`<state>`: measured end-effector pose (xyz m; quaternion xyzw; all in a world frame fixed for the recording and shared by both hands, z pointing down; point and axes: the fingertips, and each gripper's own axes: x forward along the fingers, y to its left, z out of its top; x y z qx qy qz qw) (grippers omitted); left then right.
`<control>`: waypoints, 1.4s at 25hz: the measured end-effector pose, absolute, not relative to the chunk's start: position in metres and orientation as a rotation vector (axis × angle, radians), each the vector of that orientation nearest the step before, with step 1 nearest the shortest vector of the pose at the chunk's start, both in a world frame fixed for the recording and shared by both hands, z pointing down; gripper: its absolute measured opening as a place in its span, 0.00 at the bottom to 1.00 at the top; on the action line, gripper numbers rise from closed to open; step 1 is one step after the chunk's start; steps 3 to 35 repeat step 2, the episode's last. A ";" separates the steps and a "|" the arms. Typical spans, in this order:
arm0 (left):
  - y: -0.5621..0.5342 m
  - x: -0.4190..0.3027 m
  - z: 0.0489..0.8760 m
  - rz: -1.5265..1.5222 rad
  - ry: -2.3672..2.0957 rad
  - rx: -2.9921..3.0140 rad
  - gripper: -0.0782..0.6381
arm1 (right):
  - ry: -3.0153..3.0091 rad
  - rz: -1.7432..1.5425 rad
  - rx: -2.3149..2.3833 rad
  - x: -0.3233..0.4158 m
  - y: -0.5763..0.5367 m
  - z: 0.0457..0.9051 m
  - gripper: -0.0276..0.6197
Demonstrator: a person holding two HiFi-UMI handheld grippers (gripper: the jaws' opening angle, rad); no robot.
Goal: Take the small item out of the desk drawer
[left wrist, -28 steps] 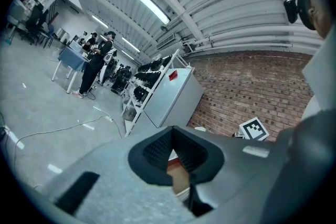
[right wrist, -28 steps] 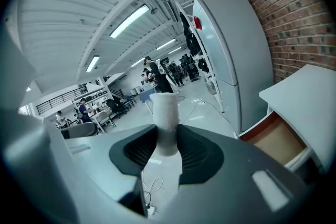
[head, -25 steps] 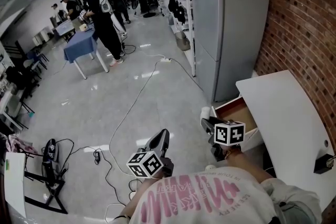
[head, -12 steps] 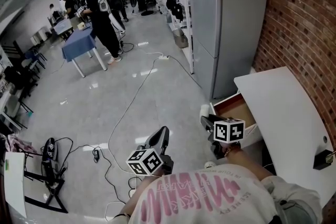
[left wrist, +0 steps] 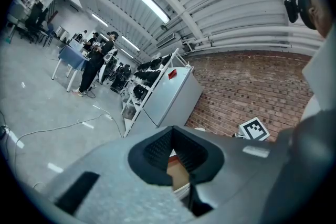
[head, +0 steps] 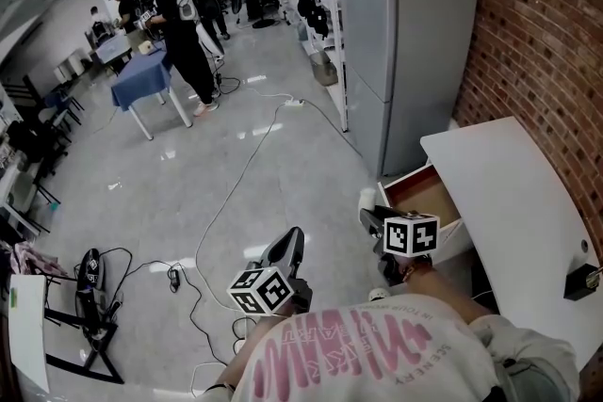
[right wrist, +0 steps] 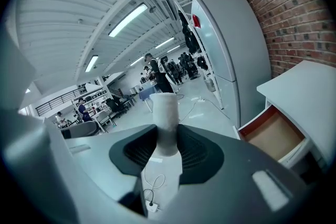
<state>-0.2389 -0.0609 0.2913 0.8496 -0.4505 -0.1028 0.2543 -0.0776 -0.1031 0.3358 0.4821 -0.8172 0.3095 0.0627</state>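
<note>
My right gripper [right wrist: 167, 132] is shut on a small white cylinder [right wrist: 164, 107] that stands upright between the pads. It hovers just left of the open desk drawer [right wrist: 273, 136]. From above, the right gripper [head: 369, 214] sits at the drawer's [head: 422, 193] front corner. The drawer's brown bottom shows nothing lying in it. It is pulled out from under the white desk [head: 509, 193]. Lower left, my left gripper [head: 292, 242] hangs over the floor. Its fingertips meet, with nothing held [left wrist: 172, 131].
A tall grey fridge [head: 405, 42] stands against the brick wall [head: 546, 33] just behind the desk. Cables [head: 226, 202] trail over the grey floor. Several people stand far off by a blue-covered table [head: 141, 85]. A black object [head: 582, 282] sits at the desk's near edge.
Both grippers have stayed where they were, and the white cylinder is still held. Only the head view has shifted slightly.
</note>
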 end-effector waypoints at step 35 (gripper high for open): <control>-0.060 -0.241 0.291 -0.281 -1.223 2.308 0.12 | -2.467 0.932 1.454 -0.081 -0.101 0.336 0.25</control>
